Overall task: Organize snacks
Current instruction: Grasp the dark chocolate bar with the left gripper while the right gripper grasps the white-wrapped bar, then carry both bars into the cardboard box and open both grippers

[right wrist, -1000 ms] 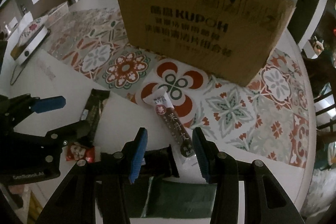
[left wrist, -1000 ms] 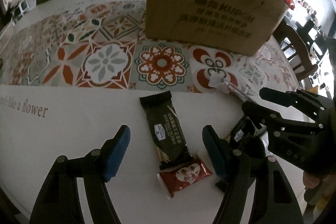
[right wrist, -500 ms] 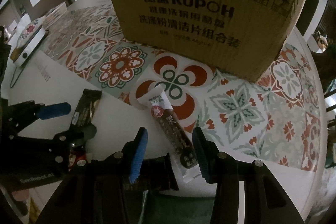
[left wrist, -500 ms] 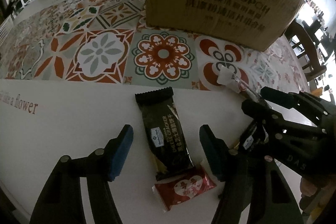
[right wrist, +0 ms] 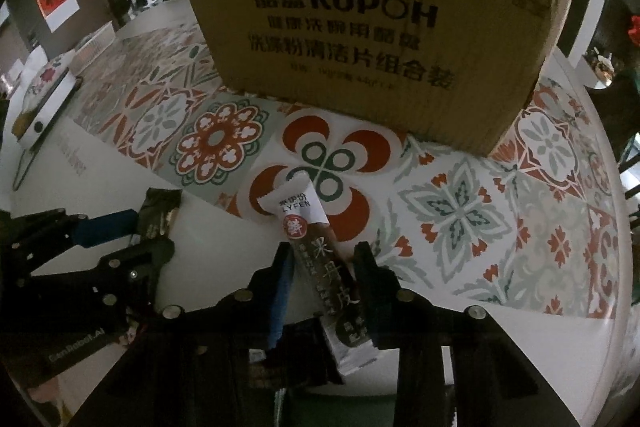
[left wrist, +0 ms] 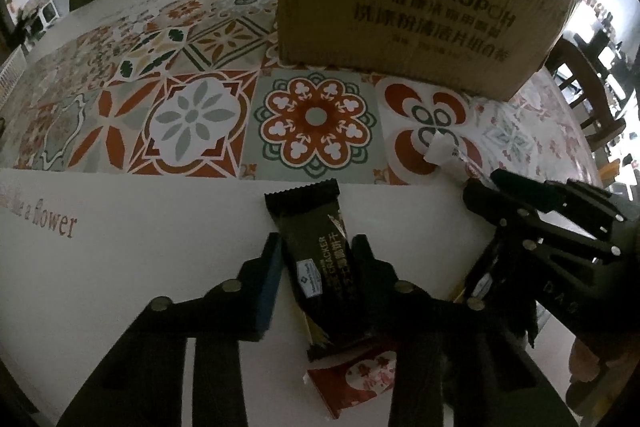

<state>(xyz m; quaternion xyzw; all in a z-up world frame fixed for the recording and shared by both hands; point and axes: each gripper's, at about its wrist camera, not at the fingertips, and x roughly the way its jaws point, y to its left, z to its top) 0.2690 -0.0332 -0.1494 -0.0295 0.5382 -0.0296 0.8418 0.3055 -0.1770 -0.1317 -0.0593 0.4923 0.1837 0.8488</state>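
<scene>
My left gripper (left wrist: pixel 316 259) is closing around the black cracker packet (left wrist: pixel 316 259), long axis toward twelve o'clock; my right gripper (right wrist: pixel 322 267) closes likewise on the fruit-leather stick (right wrist: pixel 320 251) (cardboard box (right wrist: pixel 368 27) beyond, twelve o'clock).

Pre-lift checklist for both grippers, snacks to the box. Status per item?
1. Left gripper astride the black cracker packet, jaws closing: ok.
2. Right gripper astride the long brown-and-white snack stick, jaws closing: ok.
3. Firm pad contact on each packet: cannot tell.
4. Red packet clear of the cracker packet: not ok, the cracker's near end overlaps it.
5. Cardboard box upright on the table beyond both snacks: ok.
6. Box top open to receive snacks: cannot tell.
</scene>
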